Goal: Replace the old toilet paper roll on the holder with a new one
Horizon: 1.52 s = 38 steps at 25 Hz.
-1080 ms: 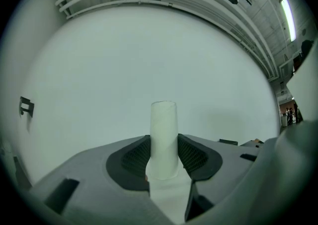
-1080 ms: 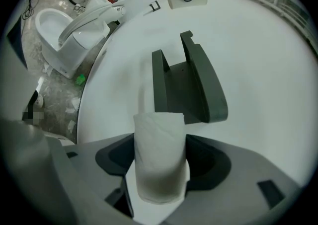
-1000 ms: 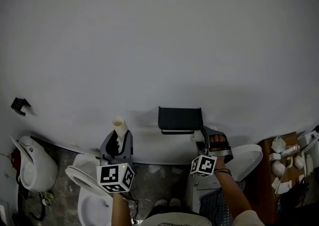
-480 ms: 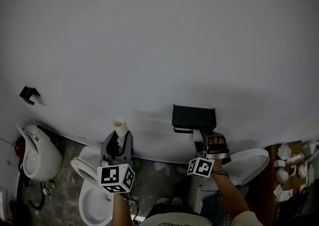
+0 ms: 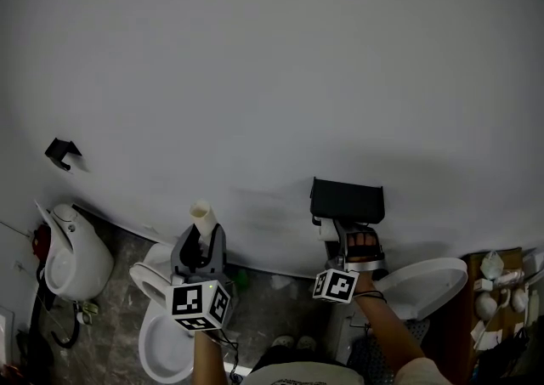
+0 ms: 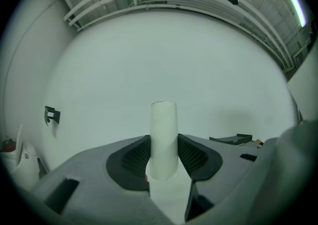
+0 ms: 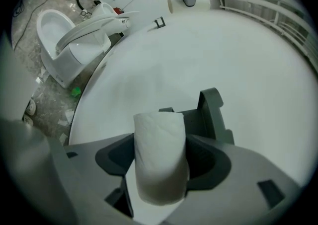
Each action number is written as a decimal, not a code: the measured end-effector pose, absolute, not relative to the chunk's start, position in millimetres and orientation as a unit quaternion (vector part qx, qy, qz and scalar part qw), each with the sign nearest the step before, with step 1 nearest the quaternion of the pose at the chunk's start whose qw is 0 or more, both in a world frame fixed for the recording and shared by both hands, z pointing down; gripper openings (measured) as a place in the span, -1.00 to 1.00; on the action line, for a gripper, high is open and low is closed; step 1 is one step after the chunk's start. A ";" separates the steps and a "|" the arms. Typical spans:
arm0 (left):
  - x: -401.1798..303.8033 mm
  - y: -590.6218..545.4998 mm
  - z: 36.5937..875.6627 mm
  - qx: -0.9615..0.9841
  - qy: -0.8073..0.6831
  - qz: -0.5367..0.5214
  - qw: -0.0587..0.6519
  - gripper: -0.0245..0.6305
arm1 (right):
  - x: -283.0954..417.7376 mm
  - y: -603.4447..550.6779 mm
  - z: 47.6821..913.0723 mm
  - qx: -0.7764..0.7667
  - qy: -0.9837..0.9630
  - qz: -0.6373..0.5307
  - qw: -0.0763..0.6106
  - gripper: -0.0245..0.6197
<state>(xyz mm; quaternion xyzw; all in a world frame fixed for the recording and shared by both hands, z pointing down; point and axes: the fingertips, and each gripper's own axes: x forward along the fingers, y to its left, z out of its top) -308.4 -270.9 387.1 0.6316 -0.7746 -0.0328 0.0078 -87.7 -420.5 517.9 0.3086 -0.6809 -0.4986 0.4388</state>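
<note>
Background is a plain white wall (image 5: pixel 272 77) with a grey speckled floor below it, on which I count several loose toilets. The black toilet paper holder (image 5: pixel 347 200) is fixed to the wall, and a small black hook (image 5: pixel 61 152) sits well off to its left. Change noted over the last second: the right gripper (image 5: pixel 344 234) has closed in from the holder's lower right and now sits directly beneath it, almost touching. The left gripper (image 5: pixel 201 243) has kept well apart to the left. The right gripper view shows its jaws clamped on the new toilet paper roll (image 7: pixel 160 154), with the holder (image 7: pixel 212 105) just behind the roll and carrying no roll of its own. The left gripper view shows its jaws pressed on a bare cardboard tube (image 6: pixel 164 134), standing upright and pointed at blank wall. My assessment is that the old core is already off and the task is at the loading step, with the new roll presented but not yet mounted. As for containers, the open toilet bowl (image 5: pixel 161 349) below the left gripper looks empty. The brown surface (image 5: pixel 501 290) at far right holds small white items I cannot identify.
</note>
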 end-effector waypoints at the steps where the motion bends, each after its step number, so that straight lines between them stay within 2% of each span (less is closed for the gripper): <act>1: -309.1 -270.4 387.0 0.631 -0.775 -0.032 0.008 -0.40 | -88.7 -419.9 518.4 0.307 -0.684 -0.495 0.439 0.00; 7: -304.5 -274.9 383.1 0.639 -0.768 -0.034 0.004 -0.40 | -90.0 -403.0 511.2 0.302 -0.720 -0.466 0.416 0.11; 10: -296.9 -281.8 378.8 0.650 -0.759 -0.038 0.002 -0.40 | -90.4 -384.8 498.8 0.303 -0.753 -0.437 0.388 0.11; 13: -286.0 -289.9 375.0 0.663 -0.747 -0.044 0.003 -0.40 | -89.2 -366.1 479.4 0.316 -0.823 -0.346 0.322 -0.04; 18: -262.1 -307.3 365.7 0.682 -0.730 -0.050 -0.001 -0.40 | -54.8 -365.5 426.0 0.388 -0.893 -0.167 0.159 -0.42; 22: -247.8 -316.9 354.9 0.688 -0.723 -0.056 -0.006 -0.40 | -6.4 -378.6 381.9 0.468 -0.875 -0.108 0.066 -0.67; 29: -231.3 -322.4 344.1 0.691 -0.720 -0.063 -0.010 -0.40 | 59.3 -395.0 351.6 0.562 -0.825 -0.058 -0.010 -0.78; 38: -221.5 -319.8 343.2 0.690 -0.721 -0.064 -0.009 -0.40 | 83.1 -395.9 362.3 0.590 -0.807 -0.023 -0.022 -0.80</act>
